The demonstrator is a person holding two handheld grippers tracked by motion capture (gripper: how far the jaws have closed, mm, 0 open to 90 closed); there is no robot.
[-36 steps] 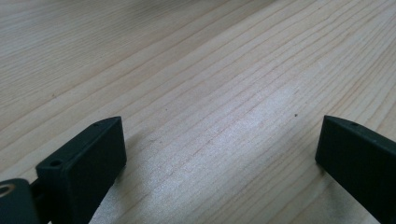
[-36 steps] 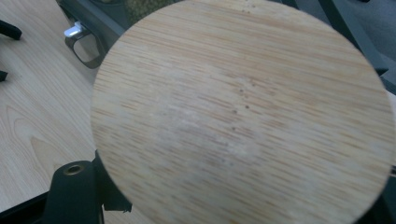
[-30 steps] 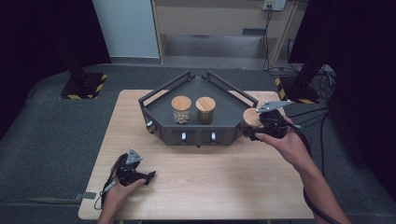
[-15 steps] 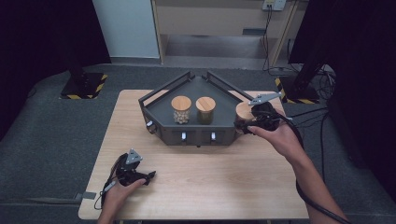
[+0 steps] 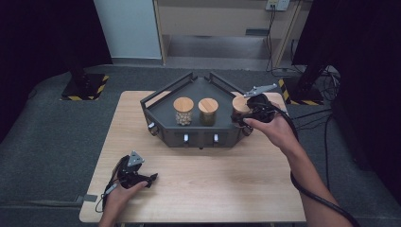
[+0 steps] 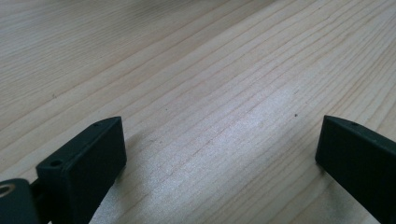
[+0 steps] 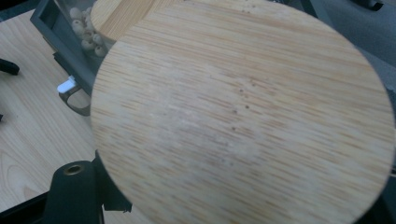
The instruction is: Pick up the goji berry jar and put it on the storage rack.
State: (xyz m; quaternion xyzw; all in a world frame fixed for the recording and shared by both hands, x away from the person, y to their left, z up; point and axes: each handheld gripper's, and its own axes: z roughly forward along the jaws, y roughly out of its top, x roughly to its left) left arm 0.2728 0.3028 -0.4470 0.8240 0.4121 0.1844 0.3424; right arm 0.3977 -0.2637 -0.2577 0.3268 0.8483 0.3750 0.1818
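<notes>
Over tray [image 5: 161,116] rt tongs [image 5: 242,115] pinch jar [image 5: 239,105], moved inward; lt tongs [image 5: 152,178] spread, unmoved.

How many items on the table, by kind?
Jars with wooden lids: 3 (left jar and middle jar in the tray, third jar at the right claw)
Dark tray: 1
Handheld claws: 2 (left claw open, resting on the table)
Total: 6
</notes>
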